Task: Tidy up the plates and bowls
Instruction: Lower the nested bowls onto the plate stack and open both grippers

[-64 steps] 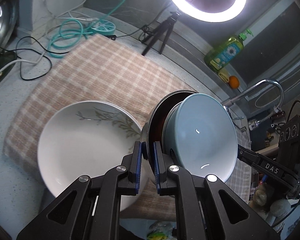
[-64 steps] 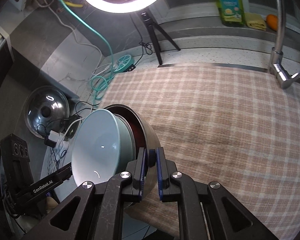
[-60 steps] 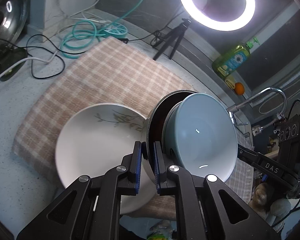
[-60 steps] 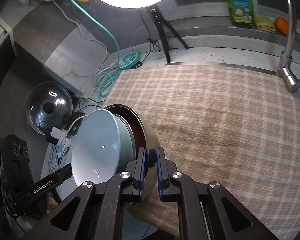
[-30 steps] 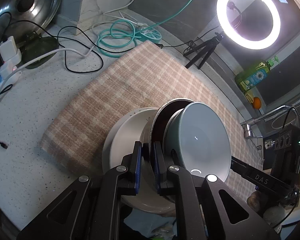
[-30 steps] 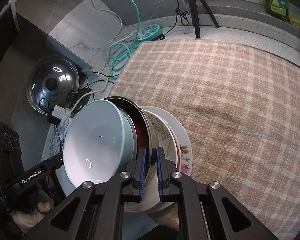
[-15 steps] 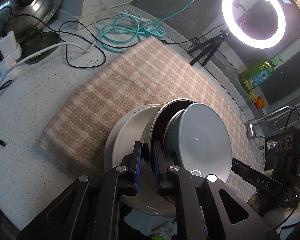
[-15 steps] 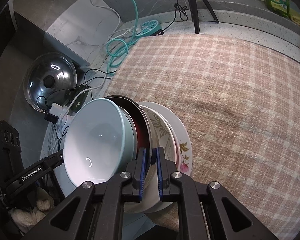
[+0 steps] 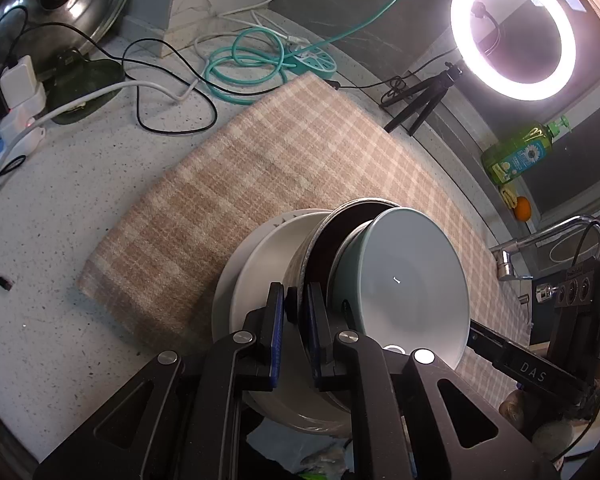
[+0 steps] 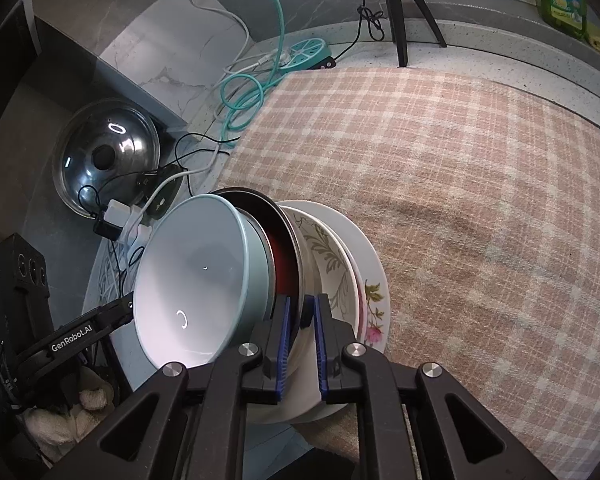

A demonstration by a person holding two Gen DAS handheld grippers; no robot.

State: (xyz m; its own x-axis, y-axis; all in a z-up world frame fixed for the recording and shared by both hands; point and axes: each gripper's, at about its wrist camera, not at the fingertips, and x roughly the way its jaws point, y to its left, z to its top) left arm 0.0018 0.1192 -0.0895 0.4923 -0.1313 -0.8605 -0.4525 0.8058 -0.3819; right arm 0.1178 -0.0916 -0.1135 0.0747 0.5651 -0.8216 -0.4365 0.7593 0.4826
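Reading "DAS" on right gripper, "GenRobot.AI" on left gripper. Left gripper pinching rim of dark metal bowl; right gripper's jaws opening around same rim. Glossy pale-blue ceramic bowl nesting inside, resting upon white floral plates at near edge of beige checked cloth.

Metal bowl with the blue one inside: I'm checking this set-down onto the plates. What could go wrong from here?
The right gripper's jaws are opening around the metal bowl's rim; held by the left gripper alone, the bowl might tip.
The blue bowl only nests inside it, ungripped, and could slide out.
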